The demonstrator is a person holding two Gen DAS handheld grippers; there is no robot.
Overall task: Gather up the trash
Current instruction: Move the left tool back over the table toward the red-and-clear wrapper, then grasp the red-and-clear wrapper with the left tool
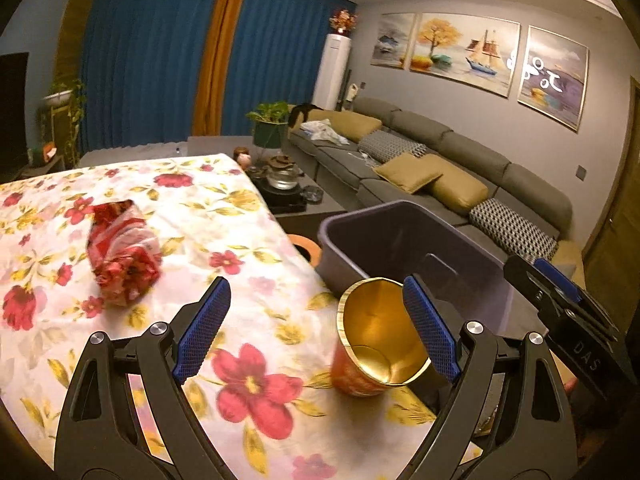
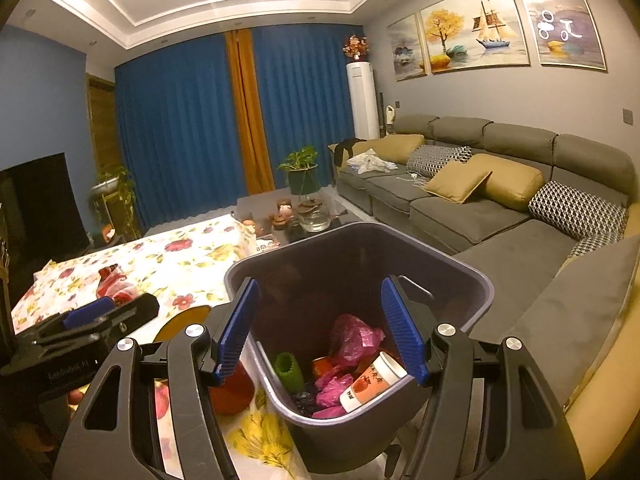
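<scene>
A red paper cup (image 1: 376, 344) with a gold inside stands on the floral tablecloth (image 1: 192, 216) near the table's right edge. My left gripper (image 1: 316, 324) is open above the table, its right pad next to the cup's rim. A crumpled red and white wrapper (image 1: 120, 252) lies further left on the cloth. My right gripper (image 2: 318, 328) is open and empty above the purple bin (image 2: 472, 280), which holds pink bags, a green item and a white paper cup (image 2: 372, 380). The bin also shows in the left wrist view (image 1: 348, 256) beside the table.
A grey sofa (image 2: 500, 216) with yellow and patterned cushions runs along the right wall. A dark coffee table (image 1: 288, 196) with a glass teapot and a potted plant stands beyond the table. Blue curtains cover the far wall.
</scene>
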